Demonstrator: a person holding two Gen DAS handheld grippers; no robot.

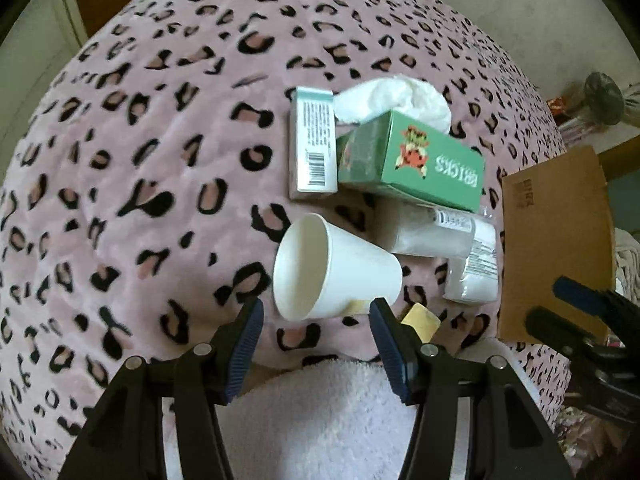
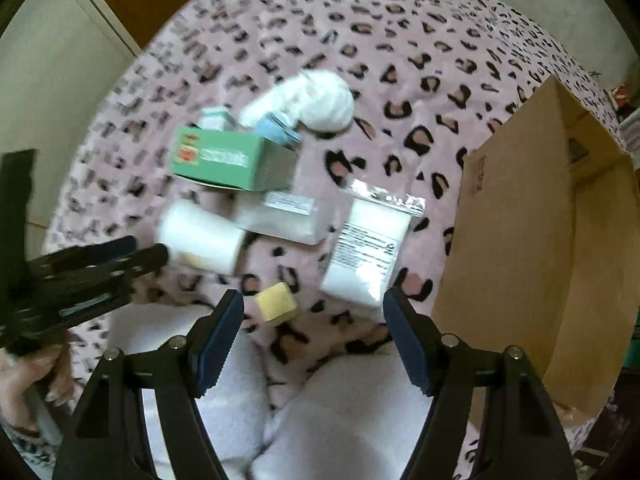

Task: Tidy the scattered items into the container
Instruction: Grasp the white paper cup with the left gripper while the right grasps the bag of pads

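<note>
Soft, even daylight here, no hard shadows on the blanket (image 1: 140, 160), only a faint one under the paper cup (image 1: 336, 268). Left wrist view is fairly sharp at centre; the lettering on the green box (image 1: 412, 160) reads clearly. Right wrist view is smeared by motion, with that same green box (image 2: 232, 160) blurred and the spots streaked. Both views bow heavily at the edges, corners going black. No glare, colours slightly washed.

"BRICKS" in white, upside down, on green box (image 1: 408, 162); other labels and barcodes too small to read.
</note>
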